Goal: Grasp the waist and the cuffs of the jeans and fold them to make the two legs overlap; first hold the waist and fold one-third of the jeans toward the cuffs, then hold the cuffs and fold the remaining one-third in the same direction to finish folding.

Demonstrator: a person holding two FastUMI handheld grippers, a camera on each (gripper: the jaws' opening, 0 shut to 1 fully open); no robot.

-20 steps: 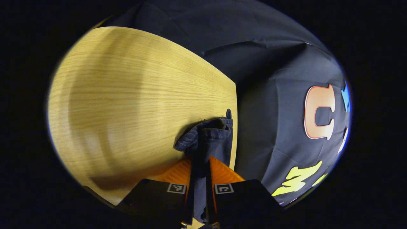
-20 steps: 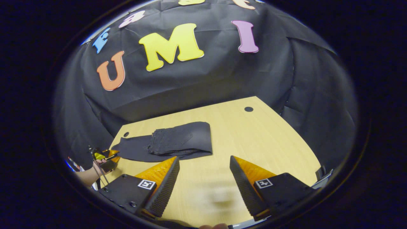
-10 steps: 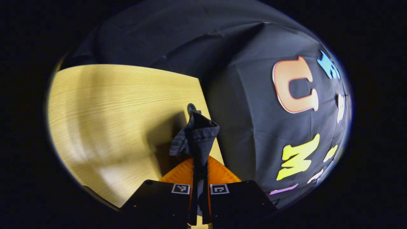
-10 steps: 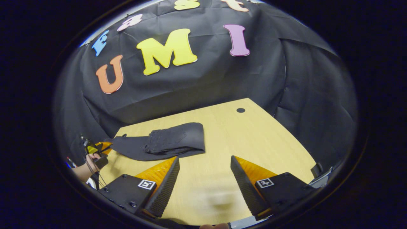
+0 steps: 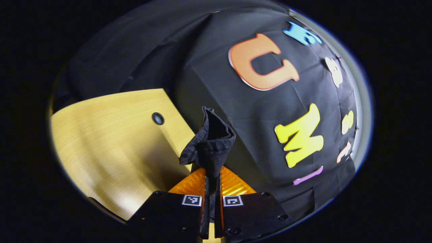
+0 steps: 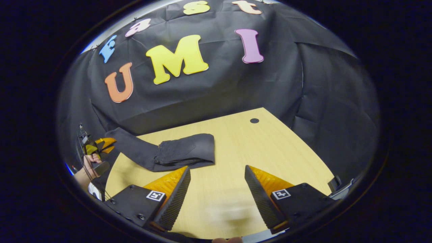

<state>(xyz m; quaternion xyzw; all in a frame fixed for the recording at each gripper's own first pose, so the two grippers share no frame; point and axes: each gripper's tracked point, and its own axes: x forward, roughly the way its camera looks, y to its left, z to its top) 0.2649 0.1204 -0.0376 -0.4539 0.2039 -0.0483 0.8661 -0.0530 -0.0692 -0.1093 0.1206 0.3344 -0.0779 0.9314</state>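
Jeans lie partly folded on the table, cuffs pinched up in my left gripper, my right gripper spread wide.

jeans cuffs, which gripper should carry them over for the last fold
Left. The left gripper is shut on the cuffs, lifted off the table. The right gripper hangs open, apart from the jeans.

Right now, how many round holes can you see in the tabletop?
2. One hole lies near the far right corner, beyond the folded jeans; another hole sits by the corner near the lifted cuffs. Others may be hidden.
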